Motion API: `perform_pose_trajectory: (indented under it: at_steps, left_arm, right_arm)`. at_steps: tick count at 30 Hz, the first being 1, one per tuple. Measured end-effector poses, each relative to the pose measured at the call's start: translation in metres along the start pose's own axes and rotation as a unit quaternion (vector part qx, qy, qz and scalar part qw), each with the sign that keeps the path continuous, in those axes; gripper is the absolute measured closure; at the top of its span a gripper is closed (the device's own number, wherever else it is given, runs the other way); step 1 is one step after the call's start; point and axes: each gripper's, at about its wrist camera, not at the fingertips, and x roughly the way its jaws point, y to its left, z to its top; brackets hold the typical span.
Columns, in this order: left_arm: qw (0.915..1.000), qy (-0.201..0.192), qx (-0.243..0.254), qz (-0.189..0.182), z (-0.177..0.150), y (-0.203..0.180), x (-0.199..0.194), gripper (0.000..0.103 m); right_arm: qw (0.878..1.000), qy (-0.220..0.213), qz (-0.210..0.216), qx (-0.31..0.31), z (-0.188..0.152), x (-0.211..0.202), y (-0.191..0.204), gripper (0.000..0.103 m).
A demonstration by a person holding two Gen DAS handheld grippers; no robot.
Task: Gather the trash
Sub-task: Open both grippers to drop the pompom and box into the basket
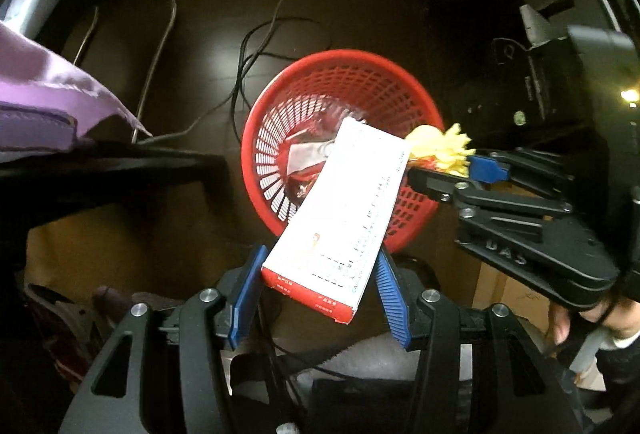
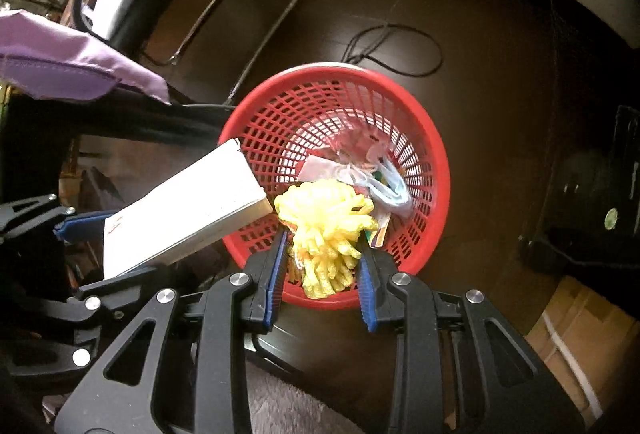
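A red mesh basket (image 1: pixel 340 55) (image 2: pixel 439 154) stands on the dark floor right below both grippers. Inside it lie a crumpled face mask (image 2: pixel 390 190) and clear plastic scraps (image 1: pixel 304 154). My left gripper (image 1: pixel 322 254) (image 2: pixel 96 254) is shut on a long white carton with a red end (image 1: pixel 352 194) (image 2: pixel 188 210), whose far end pokes over the basket's rim. My right gripper (image 2: pixel 323 240) (image 1: pixel 444 166) is shut on a crinkled yellow wrapper bundle (image 2: pixel 324 210) (image 1: pixel 440 146), which hangs over the basket's near side.
A purple cloth (image 1: pixel 48 94) (image 2: pixel 60 54) drapes over a dark table edge (image 1: pixel 100 162) at the left. Chrome chair legs (image 2: pixel 240 14) and loose black cables (image 2: pixel 392 46) lie beyond the basket. A cardboard box (image 2: pixel 580 334) and black equipment (image 2: pixel 592 202) stand at the right.
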Motion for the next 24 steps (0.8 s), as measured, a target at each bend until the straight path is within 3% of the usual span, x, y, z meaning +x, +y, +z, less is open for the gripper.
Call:
perform_pose_trajectory:
  at_steps: [9, 11, 13, 24]
  left_arm:
    - [0.9994, 0.024, -0.024, -0.012, 0.007, 0.003, 0.022, 0.049]
    - [0.9991, 0.027, -0.031, -0.008, 0.006, 0.003, 0.025, 0.044]
    - [0.9989, 0.029, -0.036, -0.008, 0.005, 0.006, 0.025, 0.029]
    - [0.9982, -0.003, -0.058, -0.011, -0.002, 0.006, 0.001, 0.018]
  right_arm:
    - [1.0, 0.017, 0.004, 0.024, 0.007, 0.015, -0.007, 0.067]
    - [0.999, 0.018, 0.002, 0.032, 0.008, 0.016, -0.009, 0.062]
    - [0.999, 0.018, 0.002, 0.045, 0.009, 0.014, -0.013, 0.048]
    - [0.998, 0.009, -0.003, 0.062, 0.01, -0.005, -0.015, 0.031]
